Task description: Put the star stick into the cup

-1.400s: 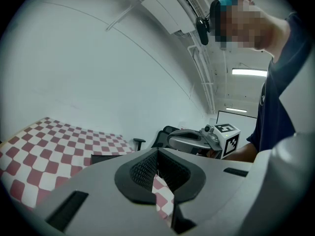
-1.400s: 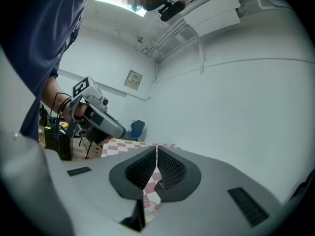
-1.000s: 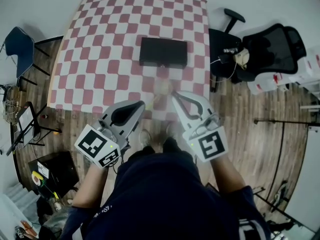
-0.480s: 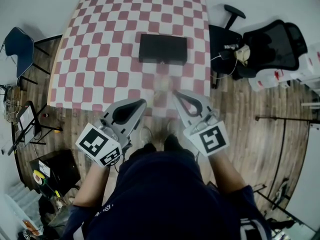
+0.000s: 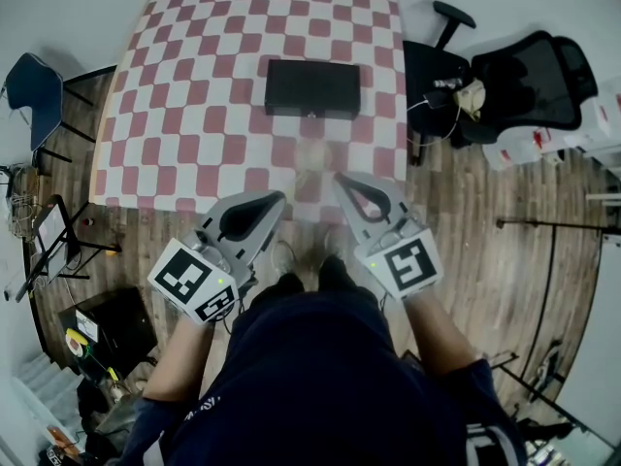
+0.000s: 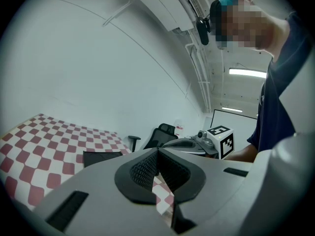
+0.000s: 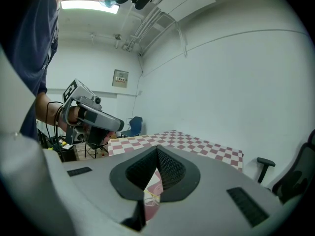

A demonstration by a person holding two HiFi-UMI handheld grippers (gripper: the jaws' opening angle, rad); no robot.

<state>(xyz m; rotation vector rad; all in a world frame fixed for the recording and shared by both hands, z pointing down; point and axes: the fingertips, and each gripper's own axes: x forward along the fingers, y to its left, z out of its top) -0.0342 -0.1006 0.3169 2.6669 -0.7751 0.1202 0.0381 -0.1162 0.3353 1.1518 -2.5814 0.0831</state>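
Observation:
A clear cup (image 5: 311,167) shows only faintly on the checkered table (image 5: 194,85), near its front edge. Both grippers hover just short of that edge, side by side. My left gripper (image 5: 280,200) is shut with its pads meeting at the tip (image 6: 157,151), and nothing is between them. My right gripper (image 5: 340,179) is shut too (image 7: 157,149) and holds nothing. Through the gap under its tips in the right gripper view I see the cup (image 7: 149,203) with a thin yellow stick (image 7: 152,194) at it. No star is discernible.
A black box (image 5: 312,87) lies on the table beyond the cup. A black office chair (image 5: 524,90) stands at the right of the table, a blue chair (image 5: 29,90) at the left. Wooden floor lies around the person's feet.
My right gripper has rolled a little and sunk slightly. The left gripper has stayed put. A yellowish streak by the left gripper's tip a second ago no longer shows.

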